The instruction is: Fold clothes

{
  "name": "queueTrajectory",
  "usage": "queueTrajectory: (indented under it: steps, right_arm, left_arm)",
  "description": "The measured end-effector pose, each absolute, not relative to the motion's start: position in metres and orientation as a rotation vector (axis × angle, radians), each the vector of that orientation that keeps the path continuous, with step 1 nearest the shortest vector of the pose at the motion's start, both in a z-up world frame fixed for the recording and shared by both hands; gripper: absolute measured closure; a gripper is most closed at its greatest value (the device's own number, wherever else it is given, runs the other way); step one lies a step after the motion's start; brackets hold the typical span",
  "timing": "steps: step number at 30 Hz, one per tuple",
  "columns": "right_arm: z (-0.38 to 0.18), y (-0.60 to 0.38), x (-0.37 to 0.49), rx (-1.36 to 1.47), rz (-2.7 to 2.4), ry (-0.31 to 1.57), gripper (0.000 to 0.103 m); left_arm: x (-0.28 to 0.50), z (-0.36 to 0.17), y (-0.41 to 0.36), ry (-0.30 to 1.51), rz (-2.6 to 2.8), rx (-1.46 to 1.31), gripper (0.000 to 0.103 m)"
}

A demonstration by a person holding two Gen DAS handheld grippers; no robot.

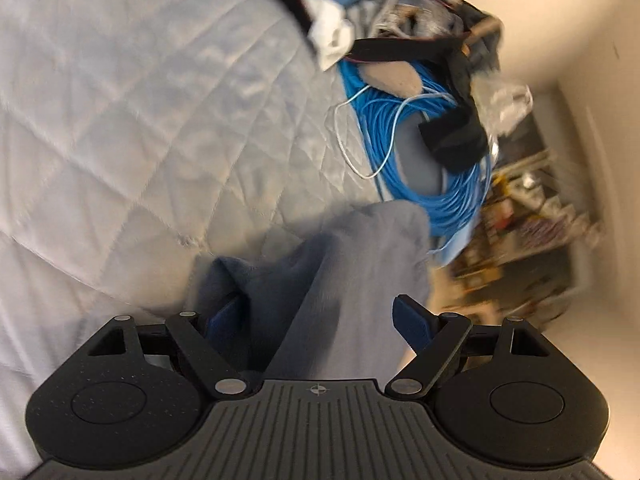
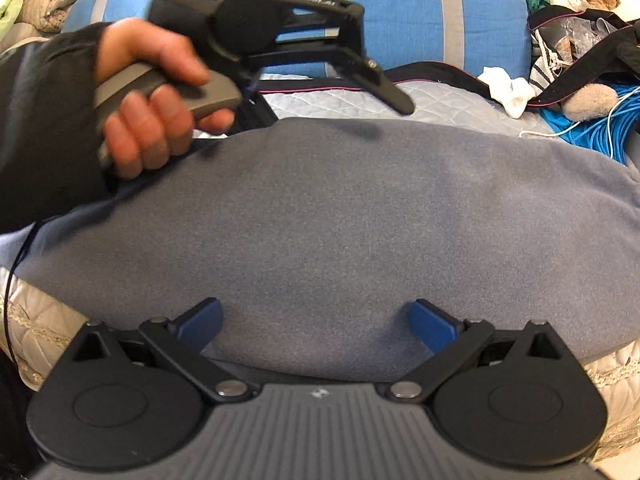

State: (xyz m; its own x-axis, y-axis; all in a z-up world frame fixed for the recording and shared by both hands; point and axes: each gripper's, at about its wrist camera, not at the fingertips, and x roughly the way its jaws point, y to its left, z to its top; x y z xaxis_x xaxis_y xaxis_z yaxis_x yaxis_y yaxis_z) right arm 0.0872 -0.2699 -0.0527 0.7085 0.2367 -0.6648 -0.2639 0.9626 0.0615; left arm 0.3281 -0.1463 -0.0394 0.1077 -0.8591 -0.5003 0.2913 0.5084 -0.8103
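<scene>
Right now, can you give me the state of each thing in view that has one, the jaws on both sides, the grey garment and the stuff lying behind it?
Left gripper: jaws open, grey cloth between them, unclamped.
Right gripper: jaws open, over the garment.
Grey fleece garment: spread flat on the quilted bed cover.
Bright blue cable coil: coiled, lying on the bed.
White crumpled cloth: bunched up.
Person's hand: closed around the left gripper's handle.
</scene>
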Motion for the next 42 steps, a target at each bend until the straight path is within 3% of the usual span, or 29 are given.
queueTrajectory:
  steps: [5, 12, 16, 19, 22, 25, 27, 29, 42]
  right_arm:
    - [-0.053, -0.27, 0.088, -0.035, 0.281, 0.731, 0.0]
    - [-0.054, -0.271, 0.089, -0.031, 0.286, 0.729, 0.0]
    - [-0.054, -0.271, 0.089, -0.027, 0.287, 0.728, 0.0]
    - [-0.055, -0.271, 0.088, -0.024, 0.289, 0.728, 0.0]
    - [-0.055, -0.271, 0.088, -0.023, 0.289, 0.728, 0.0]
    - [-0.055, -0.272, 0.087, -0.02, 0.291, 0.728, 0.0]
    - [-0.056, -0.272, 0.087, -0.019, 0.291, 0.728, 0.0]
    - [-0.056, -0.272, 0.088, -0.018, 0.292, 0.727, 0.0]
    - [-0.056, -0.273, 0.089, -0.013, 0.293, 0.724, 0.0]
  left_arm:
    - [0.356, -0.058, -0.146, 1.261, -0.952, -0.815, 0.022]
    - [0.376, -0.056, -0.138, 1.196, -0.918, -0.897, 0.025]
    - [0.388, -0.048, -0.136, 1.171, -0.892, -0.84, 0.053]
    - [0.396, -0.045, -0.135, 1.171, -0.872, -0.757, 0.087]
    - [0.397, -0.044, -0.135, 1.174, -0.865, -0.673, 0.09]
    - [0.394, -0.043, -0.135, 1.174, -0.874, -0.634, 0.089]
    - [0.393, -0.044, -0.134, 1.197, -0.893, -0.636, 0.077]
    - [0.391, -0.044, -0.13, 1.207, -0.924, -0.655, 0.051]
    - [0.389, -0.066, -0.132, 1.335, -1.062, -0.743, 0.049]
